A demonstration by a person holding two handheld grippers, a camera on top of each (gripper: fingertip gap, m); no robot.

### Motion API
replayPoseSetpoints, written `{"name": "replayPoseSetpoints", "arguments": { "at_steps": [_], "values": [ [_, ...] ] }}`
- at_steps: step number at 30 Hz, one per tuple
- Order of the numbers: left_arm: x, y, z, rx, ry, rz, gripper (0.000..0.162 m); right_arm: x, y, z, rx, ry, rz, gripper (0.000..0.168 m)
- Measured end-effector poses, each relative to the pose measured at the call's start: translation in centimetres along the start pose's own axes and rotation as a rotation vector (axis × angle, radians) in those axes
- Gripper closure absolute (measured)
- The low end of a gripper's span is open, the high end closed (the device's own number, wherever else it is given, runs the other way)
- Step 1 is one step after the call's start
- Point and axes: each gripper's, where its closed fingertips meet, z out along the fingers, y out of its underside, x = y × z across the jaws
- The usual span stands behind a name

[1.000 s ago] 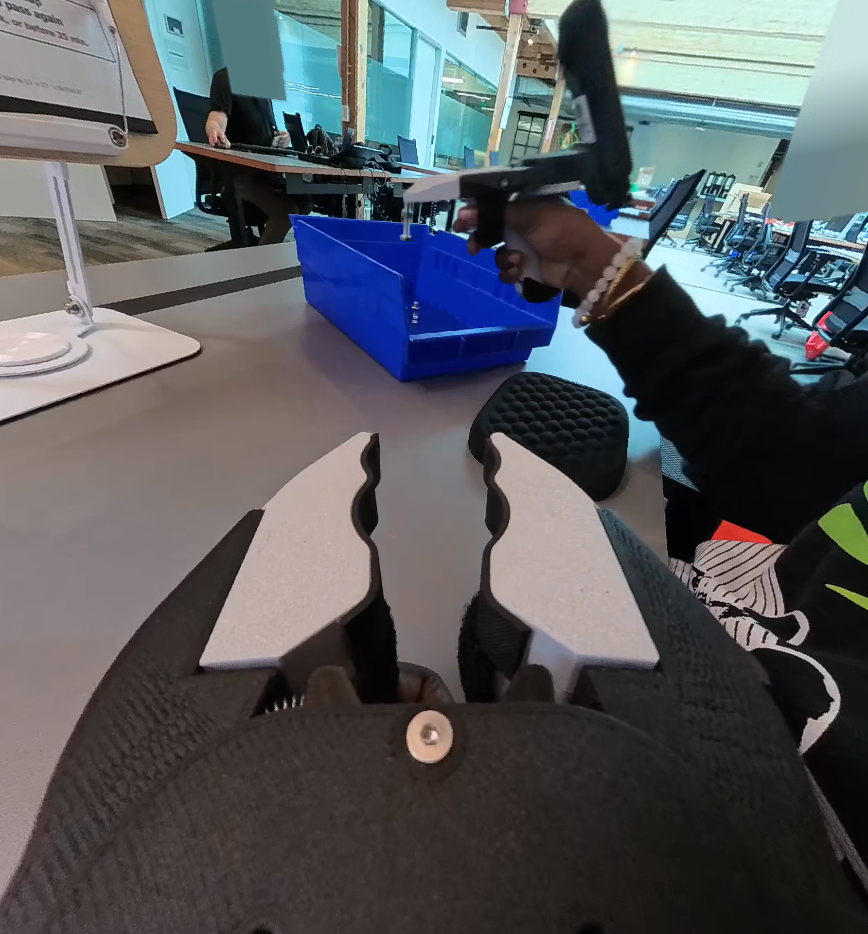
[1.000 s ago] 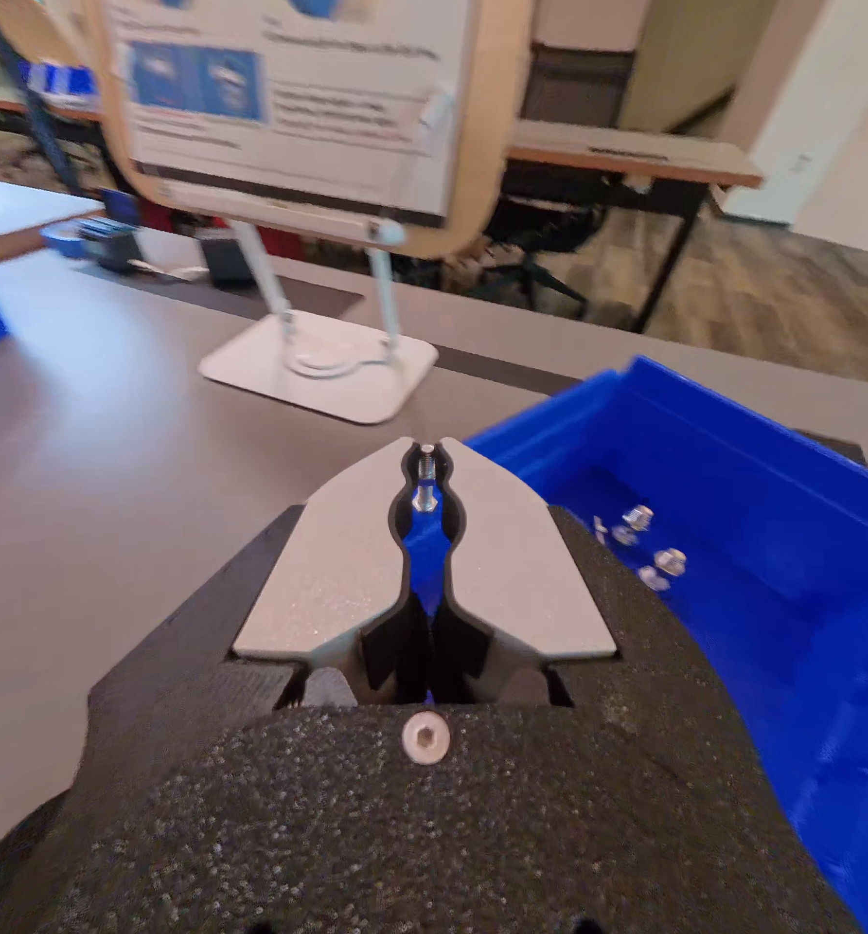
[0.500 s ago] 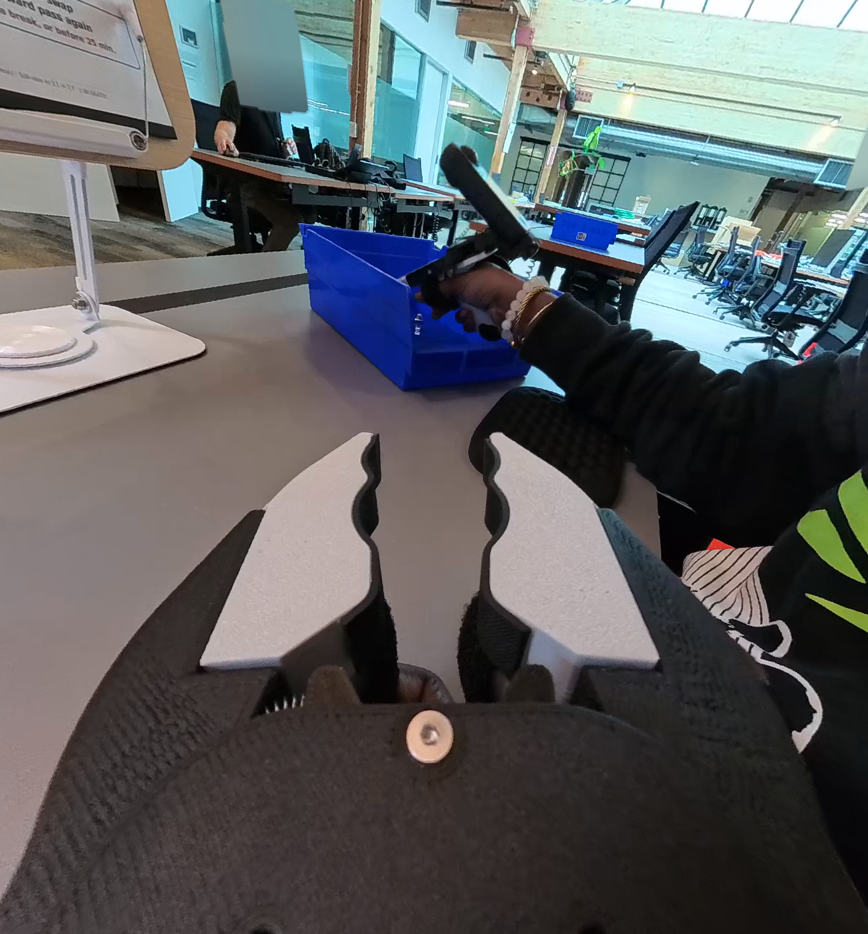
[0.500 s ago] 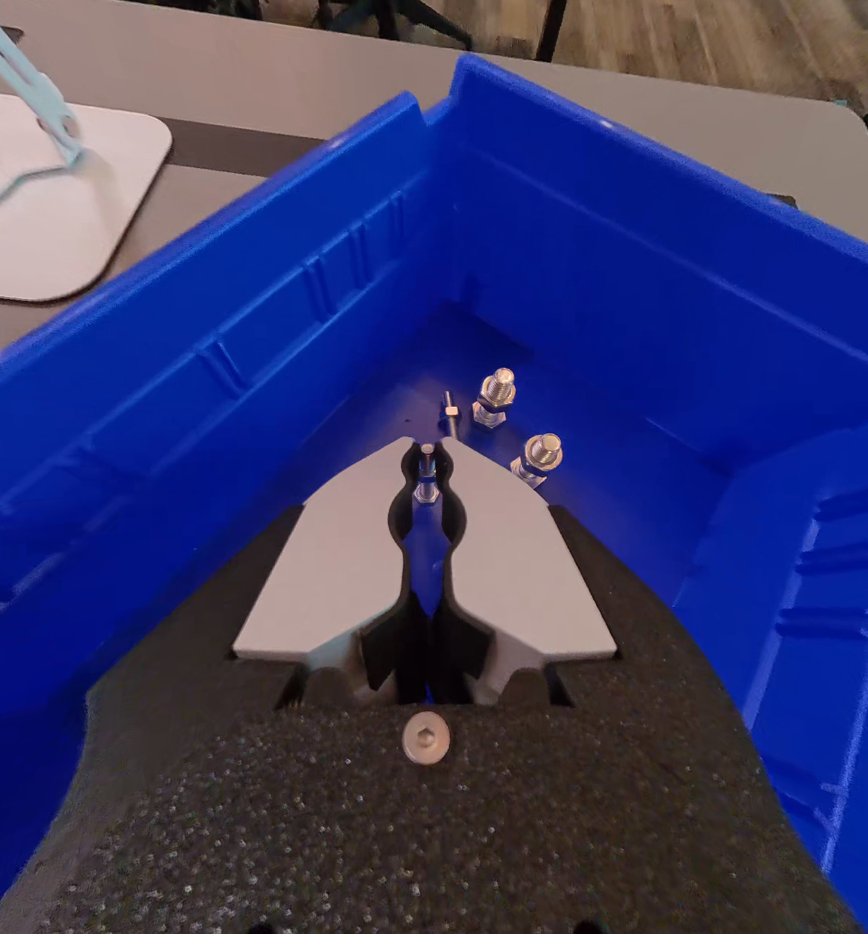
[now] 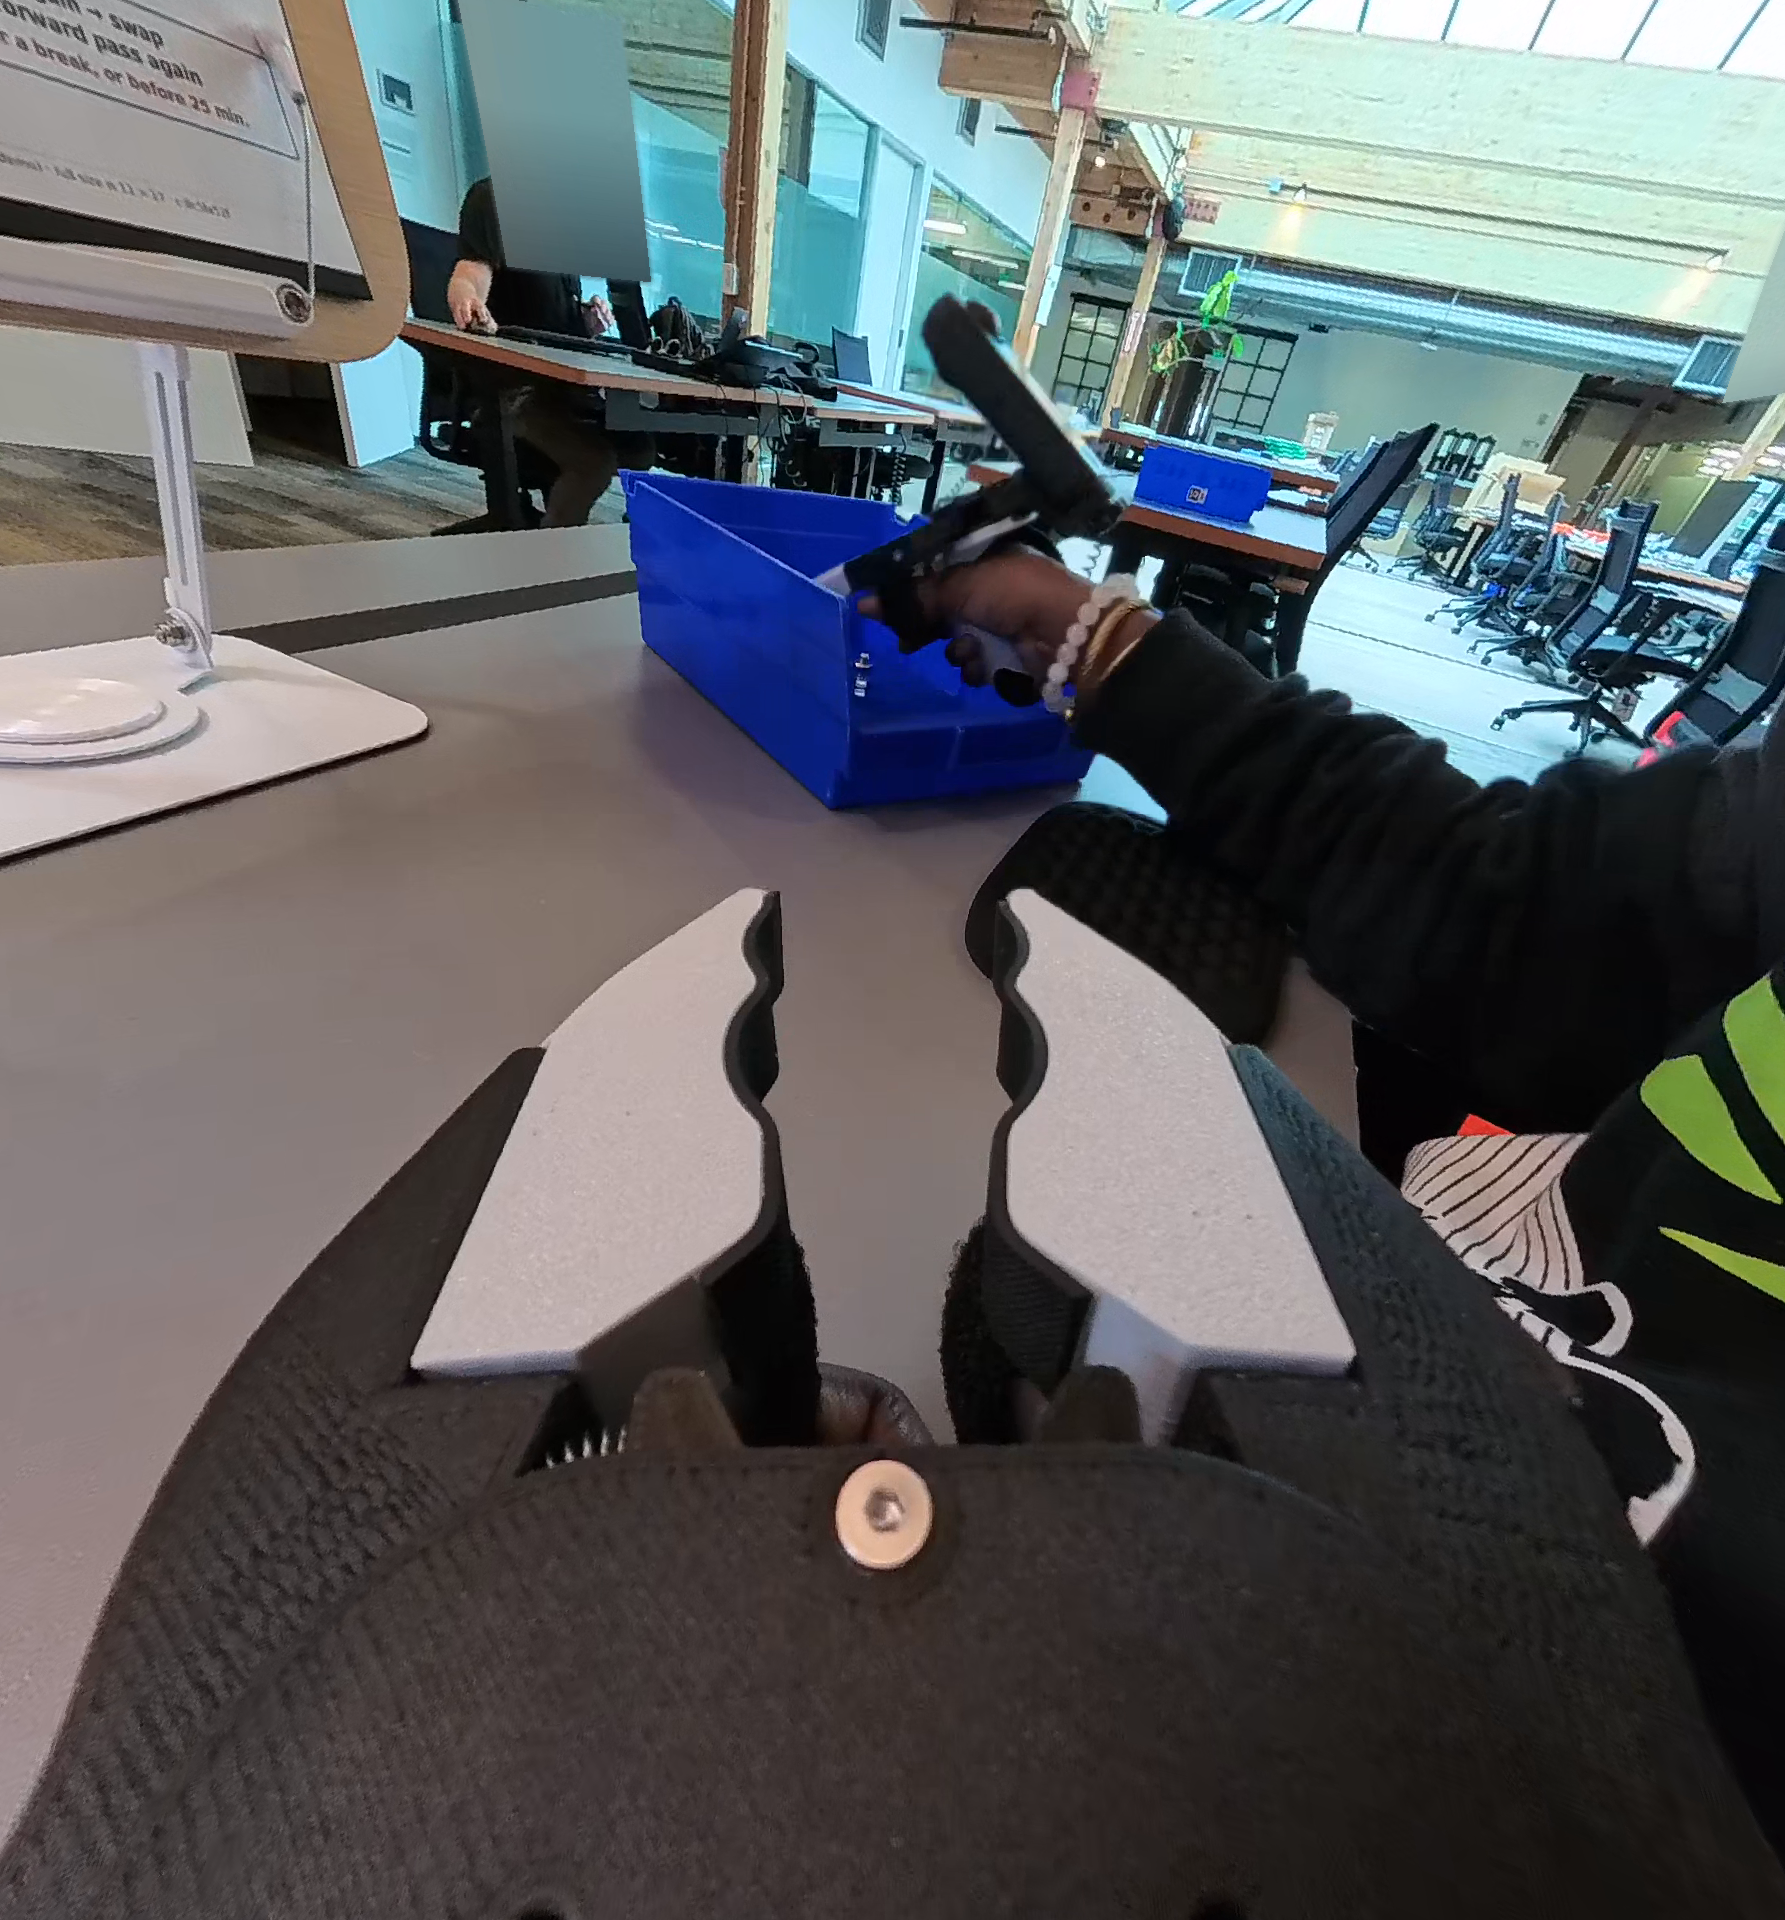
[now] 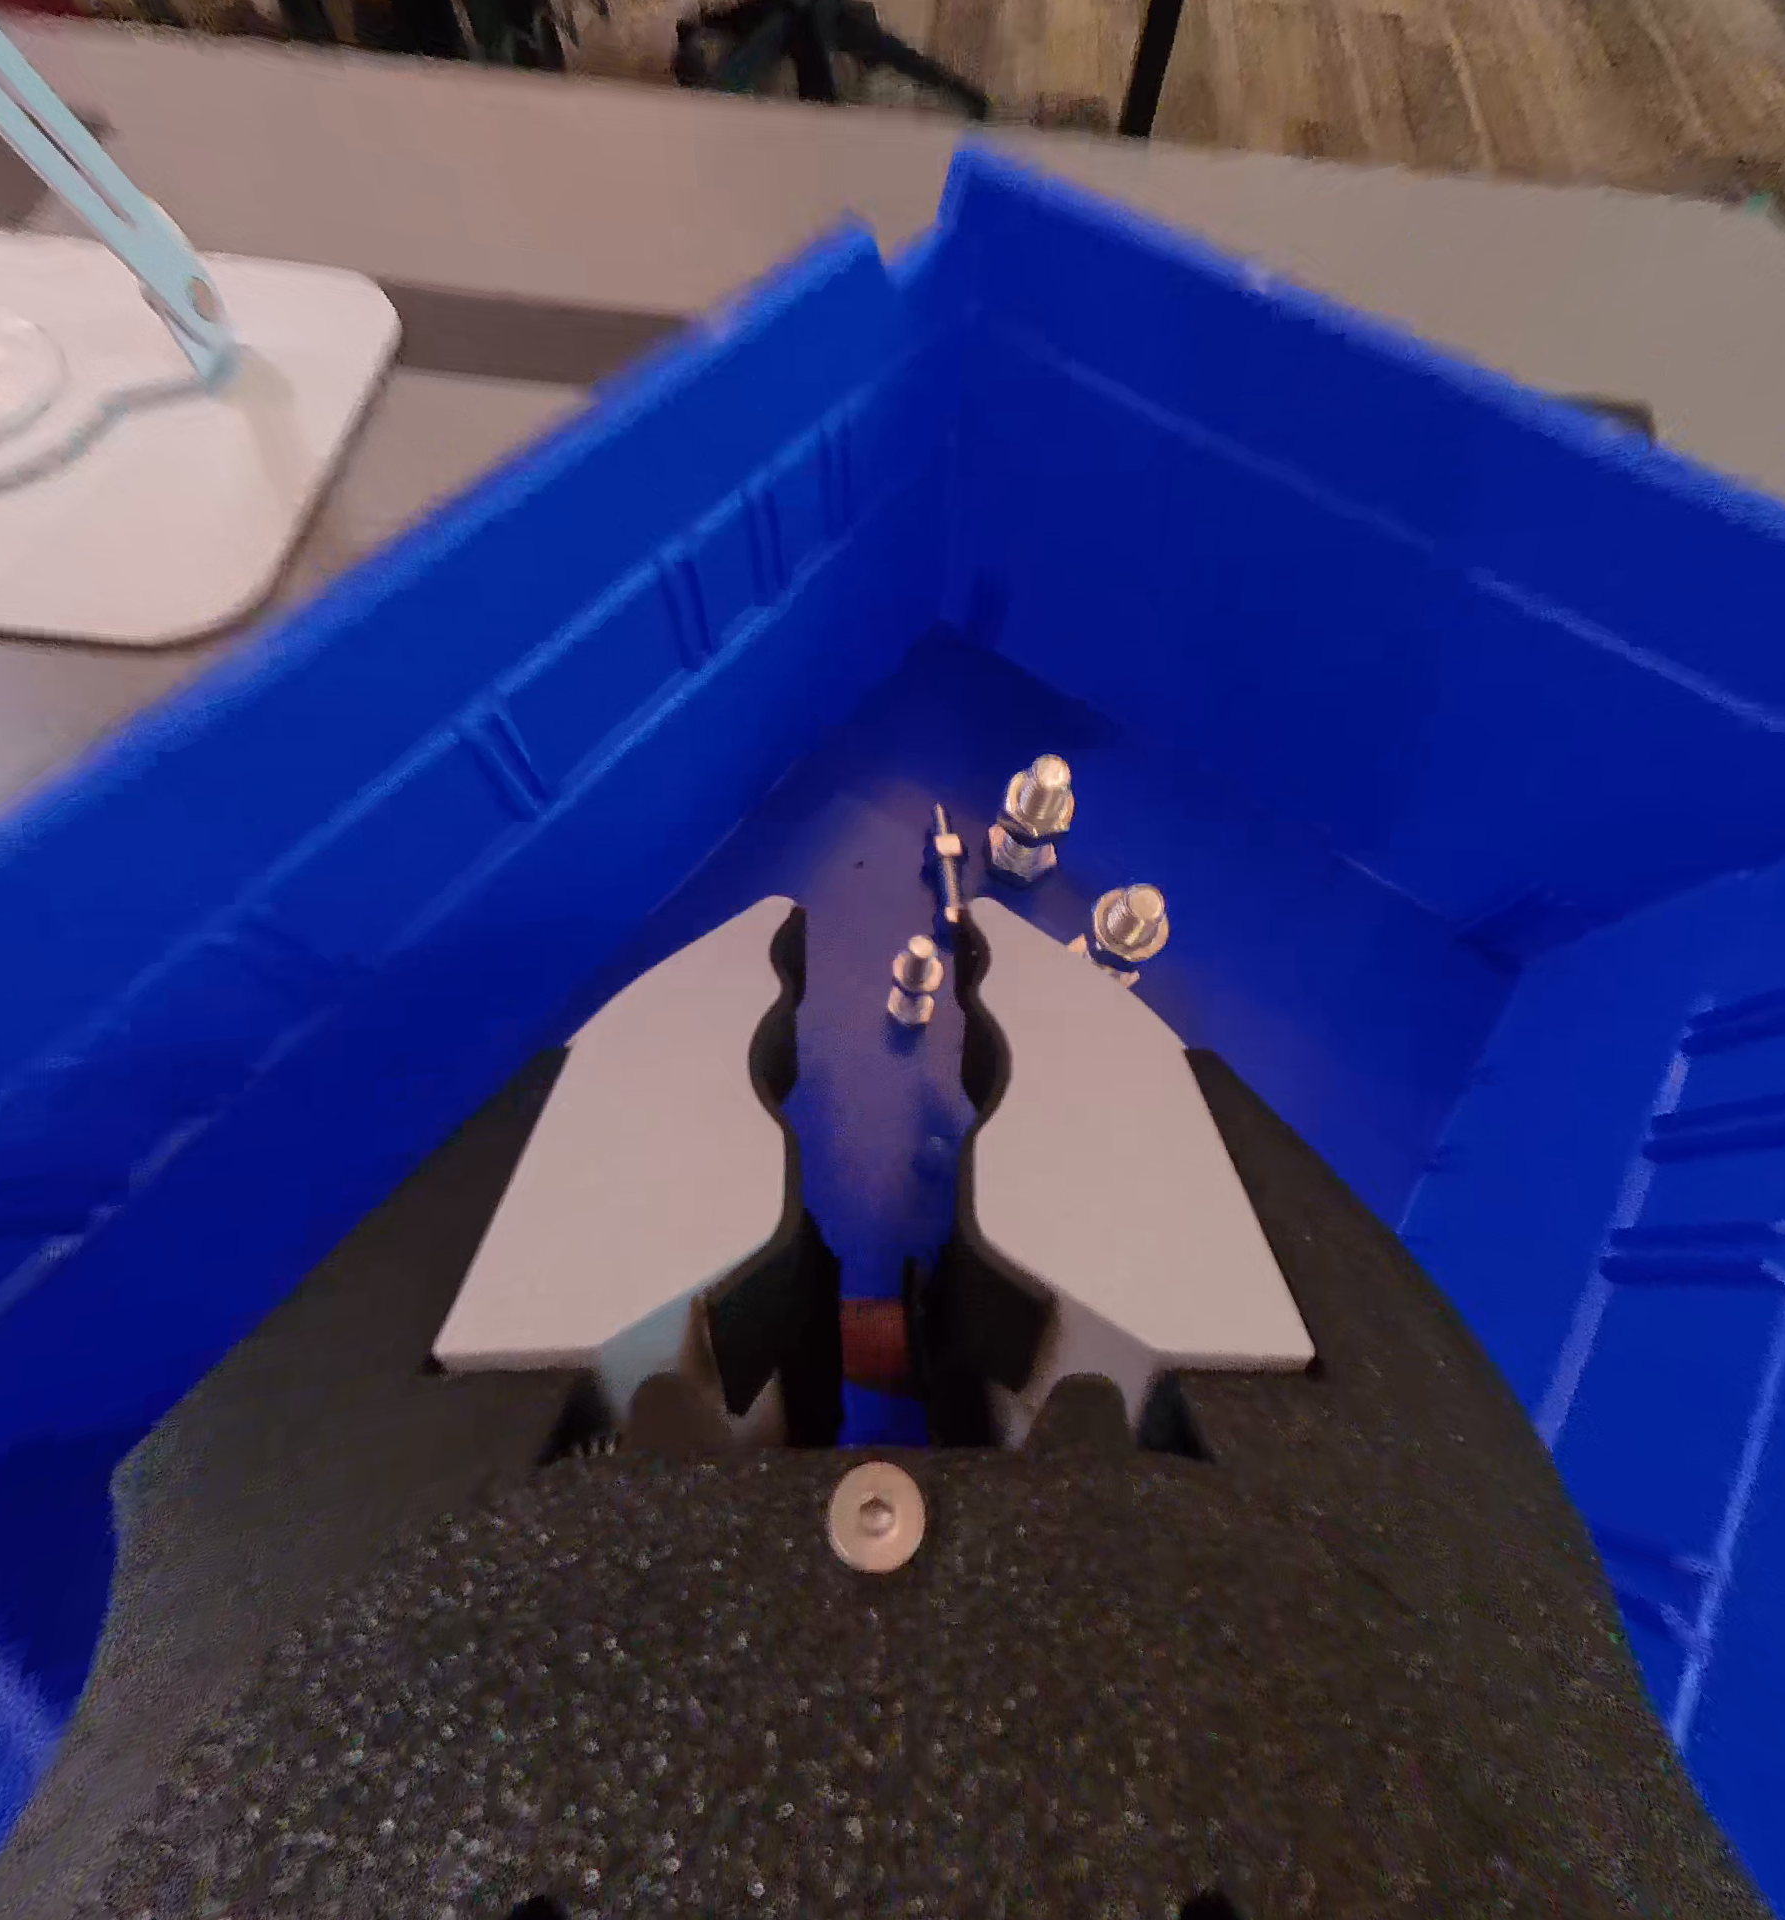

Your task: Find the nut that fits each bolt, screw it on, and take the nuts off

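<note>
The right gripper [image 6: 883,920] had released its small bolt [image 6: 914,989] into the blue bin [image 6: 1283,540]. Its jaws stood apart, empty. The left gripper [image 5: 883,914] stayed wide, holding nothing.

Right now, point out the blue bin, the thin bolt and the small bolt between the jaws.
blue bin [image 6: 1231,499], right wrist view, far inner wall.
thin bolt [image 6: 948,868], right wrist view, mid shaft.
small bolt [image 6: 914,975], right wrist view, its nut.

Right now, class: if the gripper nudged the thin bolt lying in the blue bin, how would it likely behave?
The thin bolt lies on its side on the blue bin's smooth floor, so it would probably roll or skid. It looks stiff metal, unlikely to bend. Being so slender, it may slip from the open right gripper unless pinched squarely.
</note>
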Motion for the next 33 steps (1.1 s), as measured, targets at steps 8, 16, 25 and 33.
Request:
{"name": "replayPoseSetpoints", "arguments": {
  "at_steps": [8, 16, 25, 33],
  "values": [
    [-4.5, -4.0, -4.7, 0.129, -0.401, 0.087, 0.109, -9.0, -3.7, -9.1, 0.286, -0.229, -0.002, 0.097],
    [-12.8, -3.2, -14.8, -0.017, -1.071, 0.191, 0.099, -15.2, 3.1, -8.3, 0.124, -0.122, -0.13, 0.084],
    [-14.9, -0.4, -14.8, -0.179, -1.066, 0.16, 0.139, -14.8, 5.4, -5.9, -0.052, -0.01, -0.275, 0.133],
    [-14.2, -0.3, -14.3, -0.218, -1.081, 0.217, 0.143, -15.0, 5.7, -6.5, -0.059, 0.017, -0.343, 0.147]
  ]
}}
